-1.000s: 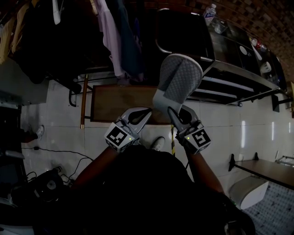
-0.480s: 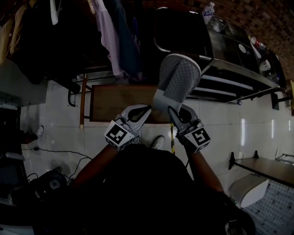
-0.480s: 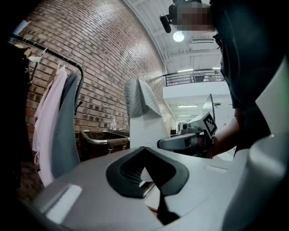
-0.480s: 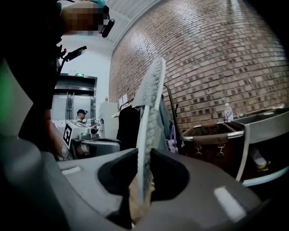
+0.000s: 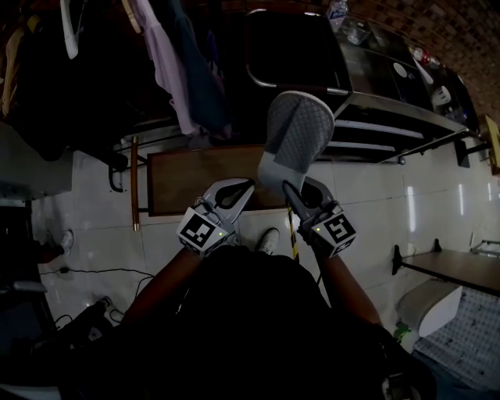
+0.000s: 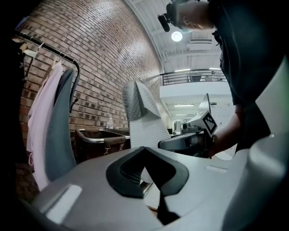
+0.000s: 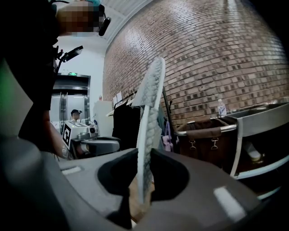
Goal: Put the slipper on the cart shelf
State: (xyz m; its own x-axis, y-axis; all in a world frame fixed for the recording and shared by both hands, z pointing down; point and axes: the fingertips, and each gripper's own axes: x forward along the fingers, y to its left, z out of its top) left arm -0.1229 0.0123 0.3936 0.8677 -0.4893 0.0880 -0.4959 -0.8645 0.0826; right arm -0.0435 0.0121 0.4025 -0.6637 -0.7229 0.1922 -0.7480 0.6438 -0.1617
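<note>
Slipper (image 5: 299,129) perhaps nearer cart (image 5: 391,111); tiled floor (image 5: 367,195).

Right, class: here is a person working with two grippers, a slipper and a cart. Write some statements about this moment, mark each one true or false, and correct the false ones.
1. The right gripper clamps the grey slipper. True.
2. The slipper lies on a shelf of the cart. False: it is held up in the air, short of the cart.
3. The left gripper also grips the slipper. False: its jaws are together with nothing between them, beside the slipper.
4. Clothes hang to the left of the cart. True.
5. A bottle stands on top of the cart. True.
</note>
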